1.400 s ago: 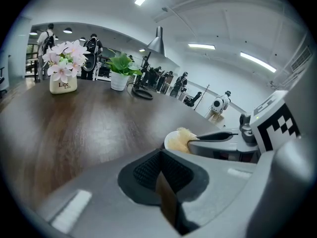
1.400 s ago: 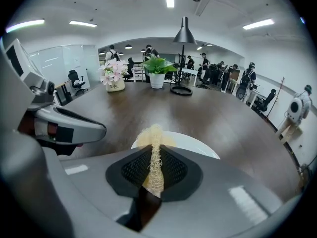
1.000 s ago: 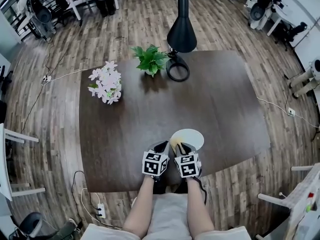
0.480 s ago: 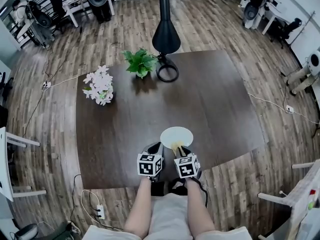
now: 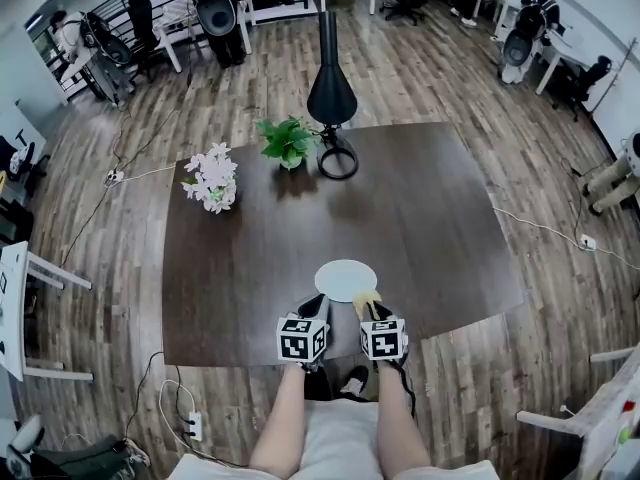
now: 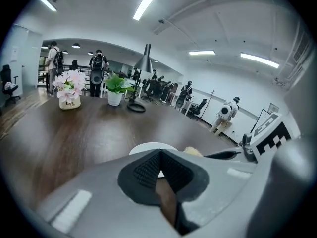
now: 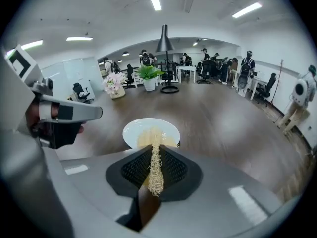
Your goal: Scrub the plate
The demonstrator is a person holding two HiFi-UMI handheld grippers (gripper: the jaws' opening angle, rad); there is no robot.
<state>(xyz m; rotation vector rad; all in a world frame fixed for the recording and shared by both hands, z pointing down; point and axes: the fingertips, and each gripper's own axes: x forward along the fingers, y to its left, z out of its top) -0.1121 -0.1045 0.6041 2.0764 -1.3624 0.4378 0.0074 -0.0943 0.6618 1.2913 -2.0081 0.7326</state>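
A white plate [image 5: 345,279] lies on the dark wooden table [image 5: 440,228] near its front edge. My right gripper [image 5: 368,311] is shut on a yellowish fibrous scrubber [image 7: 155,158], whose tuft reaches the plate's near right rim. In the right gripper view the plate [image 7: 143,128] sits just past the jaws [image 7: 154,150]. My left gripper [image 5: 314,313] hovers at the plate's near left rim, shut with nothing in it. The left gripper view shows the plate [image 6: 146,147] beyond its closed pads [image 6: 159,155] and the scrubber [image 6: 194,151] to the right.
A vase of pale pink flowers [image 5: 212,180] stands at the table's far left. A green potted plant [image 5: 288,140] and a black lamp [image 5: 331,93] with a ring base stand at the far edge. Chairs and people fill the room behind.
The head view has shifted, so the table sits differently in frame. Both grippers stay side by side at the plate's near rim, the scrubber still held in the right.
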